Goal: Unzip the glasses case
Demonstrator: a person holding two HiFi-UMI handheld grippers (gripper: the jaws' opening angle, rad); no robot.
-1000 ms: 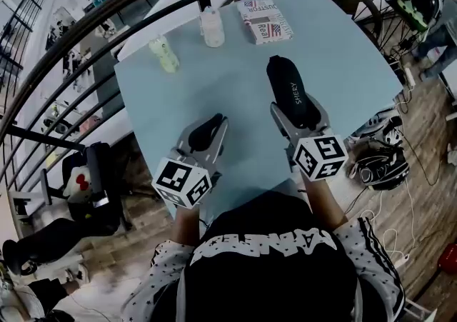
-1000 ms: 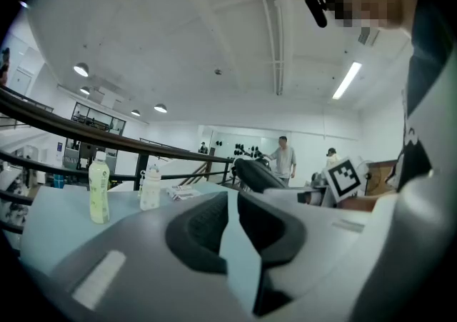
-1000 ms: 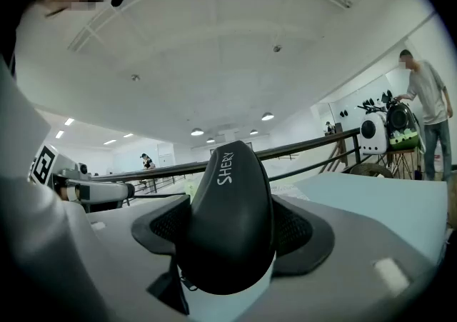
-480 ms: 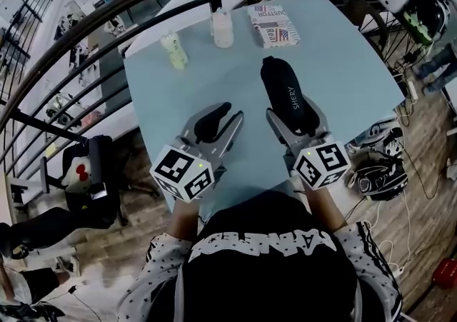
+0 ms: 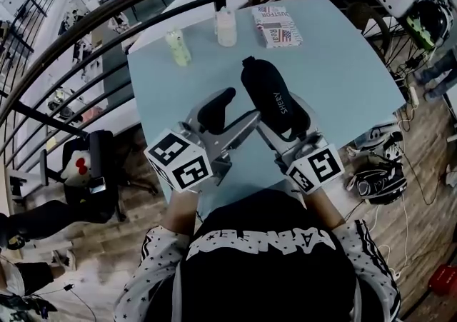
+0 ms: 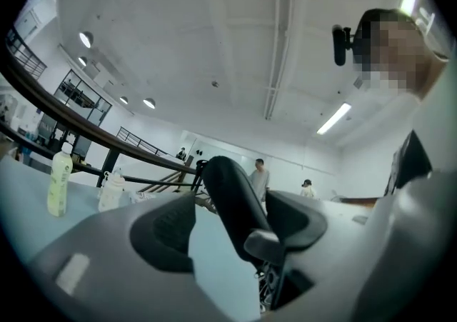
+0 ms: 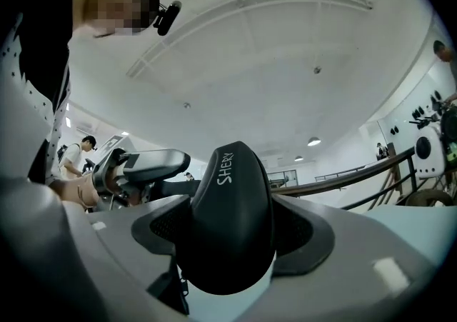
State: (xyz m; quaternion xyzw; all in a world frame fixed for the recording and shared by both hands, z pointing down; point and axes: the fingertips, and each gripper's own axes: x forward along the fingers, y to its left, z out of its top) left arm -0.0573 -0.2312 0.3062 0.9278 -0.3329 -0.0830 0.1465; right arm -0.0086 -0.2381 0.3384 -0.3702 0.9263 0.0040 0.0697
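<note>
The black glasses case (image 5: 275,103), printed SHERY, is held off the light blue table (image 5: 343,63), its near end clamped in my right gripper (image 5: 285,128). The right gripper view has the case (image 7: 228,220) wedged between both pads of that gripper (image 7: 232,231). My left gripper (image 5: 235,110) is open, just left of the case, one finger reaching its near end. From the left gripper view the case (image 6: 228,199) stands between the spread jaws of the left gripper (image 6: 228,224), close to the right pad, with a gap on the left. The zipper pull is not clearly visible.
At the table's far edge stand a yellow-green bottle (image 5: 178,49), a white bottle (image 5: 226,26) and a flag-printed pack (image 5: 277,26). A dark railing (image 5: 107,10) curves behind the table. Bags (image 5: 378,167) lie on the floor to the right, and a chair (image 5: 93,170) is to the left.
The right gripper has lifted the case and swung it leftward. The left gripper has moved right and forward until its finger reaches the case's near end.
</note>
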